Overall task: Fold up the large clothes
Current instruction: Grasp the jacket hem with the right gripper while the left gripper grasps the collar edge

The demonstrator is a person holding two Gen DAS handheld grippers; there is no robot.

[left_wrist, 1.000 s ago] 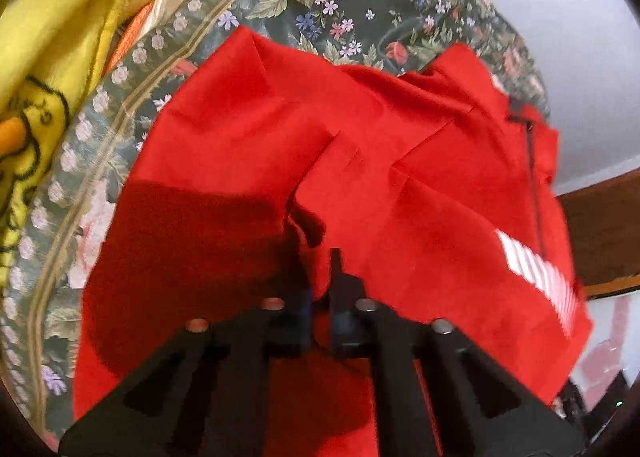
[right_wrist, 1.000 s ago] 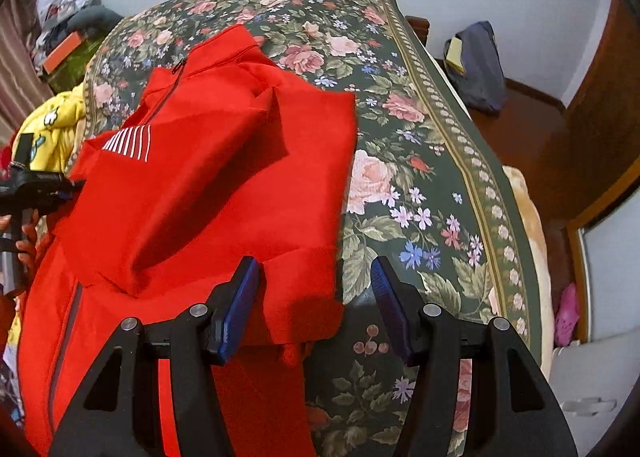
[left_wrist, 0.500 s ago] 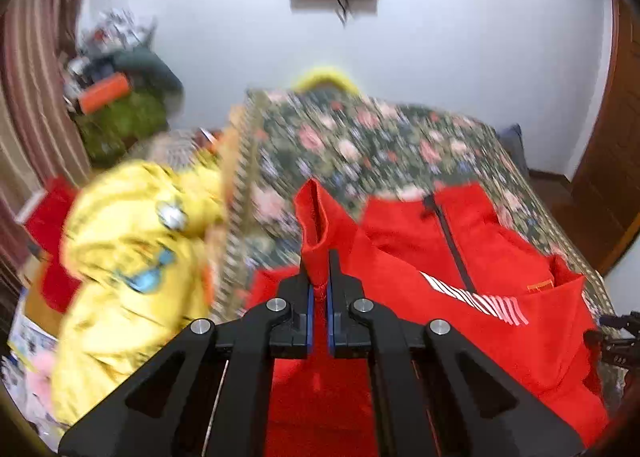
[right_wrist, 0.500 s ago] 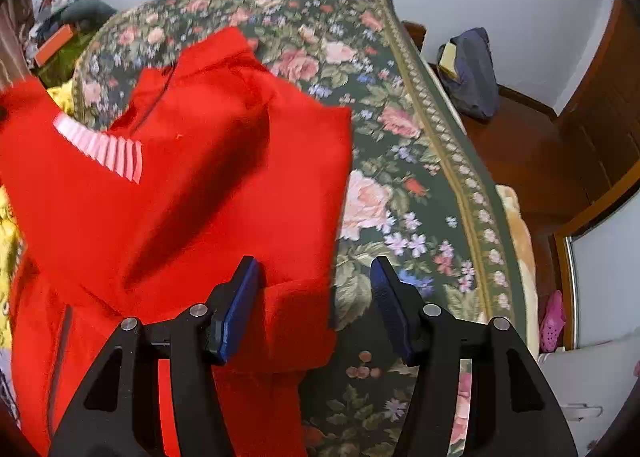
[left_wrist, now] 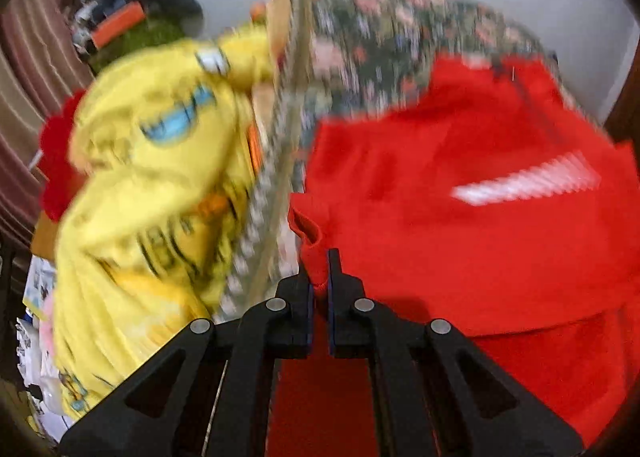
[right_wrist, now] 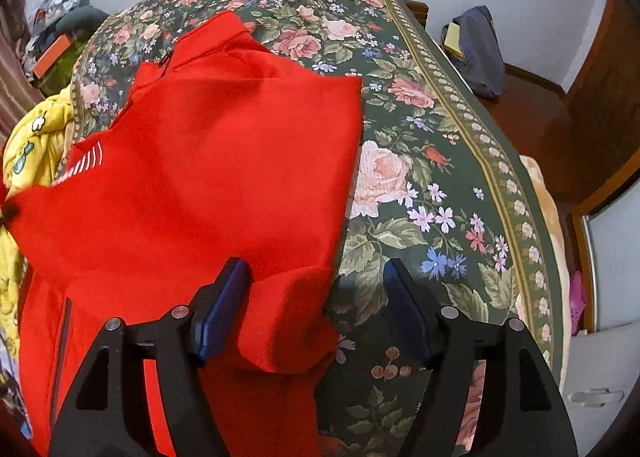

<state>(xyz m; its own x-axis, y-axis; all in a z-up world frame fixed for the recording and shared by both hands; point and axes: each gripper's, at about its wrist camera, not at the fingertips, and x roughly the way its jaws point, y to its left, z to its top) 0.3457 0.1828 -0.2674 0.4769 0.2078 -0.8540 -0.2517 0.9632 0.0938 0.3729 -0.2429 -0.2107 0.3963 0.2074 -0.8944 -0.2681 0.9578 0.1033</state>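
Observation:
A red zip jacket (right_wrist: 208, 177) with a white striped patch lies partly folded on the floral bedspread (right_wrist: 420, 137). My left gripper (left_wrist: 319, 269) pinches a fold of the jacket's (left_wrist: 460, 249) edge at the bed's left side; its jaws are just starting to open with the cloth still between the pads. This view is motion-blurred. My right gripper (right_wrist: 316, 277) hangs over the jacket's near right corner, jaws opening wide. A red fold lies loose between them, close to the left finger (right_wrist: 224, 297) and clear of the right one.
A yellow cartoon-print garment (left_wrist: 152, 185) is heaped beside the bed on the left. Boxes and clutter (left_wrist: 132, 17) sit by the striped curtain. A dark bag (right_wrist: 476, 49) rests on the wooden floor at the far right. The bedspread's right half is bare.
The left gripper swung and rose with its pinched red fold, carrying the striped chest panel across. The right gripper stayed in place while its jaws widened.

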